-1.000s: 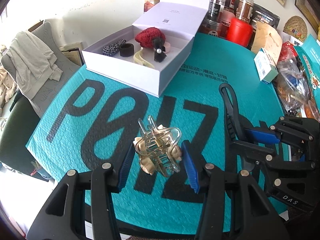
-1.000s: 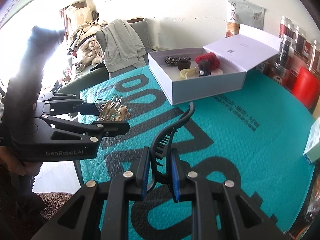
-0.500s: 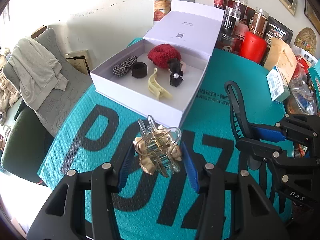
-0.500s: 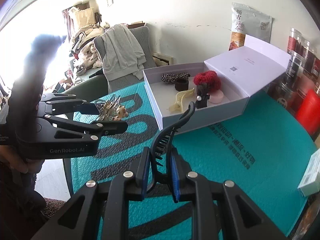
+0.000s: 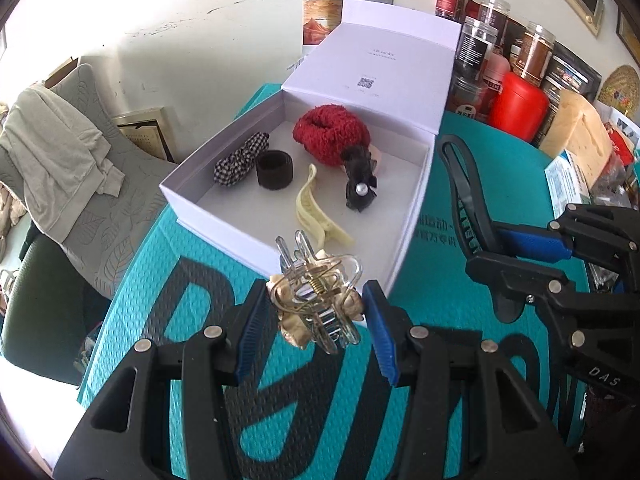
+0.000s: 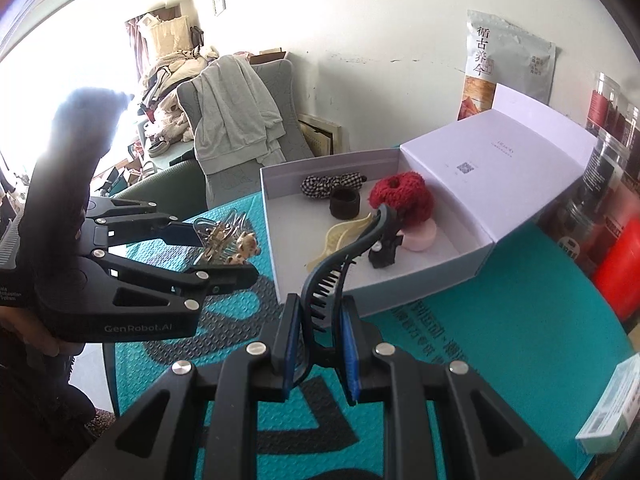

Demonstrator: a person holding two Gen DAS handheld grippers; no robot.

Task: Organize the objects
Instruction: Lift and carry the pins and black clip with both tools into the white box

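**Two hair clips held just short of the white box**

We see the left gripper [image 5: 316, 320] pinching a clear claw clip [image 5: 316, 300] between its blue pads: transparent teeth, a thin gold wire frame, a brass spring, and cream bow trims. The right gripper [image 6: 318, 336] is pressed together on a black banana clip [image 6: 344, 256], long, curved and comb-toothed, its tip rising toward the box. Both clips hang above the teal table [image 5: 480, 176], just in front of the open white box [image 5: 224, 224]. Inside the box lie a checked scrunchie [image 5: 240, 160], a black hair band [image 5: 275, 170], a cream clip [image 5: 310, 208], a red fuzzy scrunchie [image 5: 330, 134] and a black bow with a pearl [image 5: 360, 188].
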